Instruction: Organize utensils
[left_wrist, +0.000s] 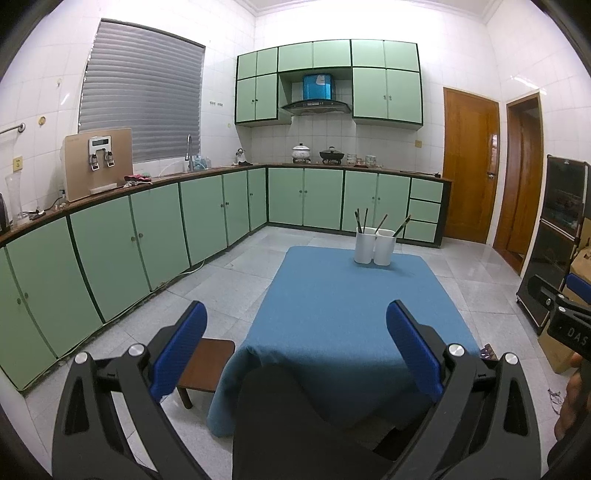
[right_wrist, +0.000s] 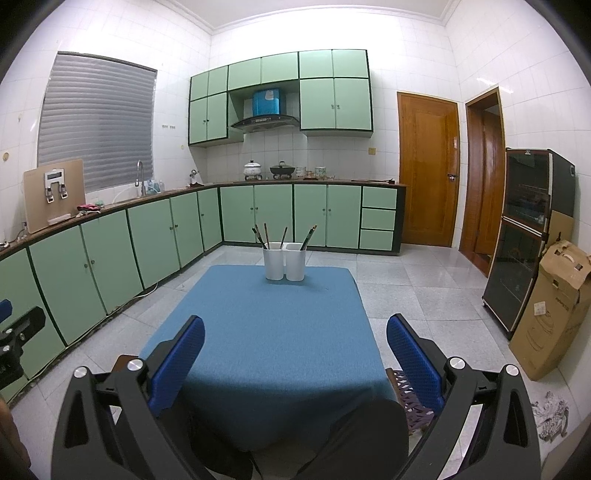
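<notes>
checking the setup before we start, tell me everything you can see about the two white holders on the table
The two white holders are tall, smooth, rounded-corner cups that look ceramic or plastic. They stand upright, side by side and touching or nearly so, on the far end of the blue tablecloth. Both are open at the top and hold dark, thin utensils leaning at angles: about three in the left cup, two or so in the right. Neither claw is near them.
</notes>
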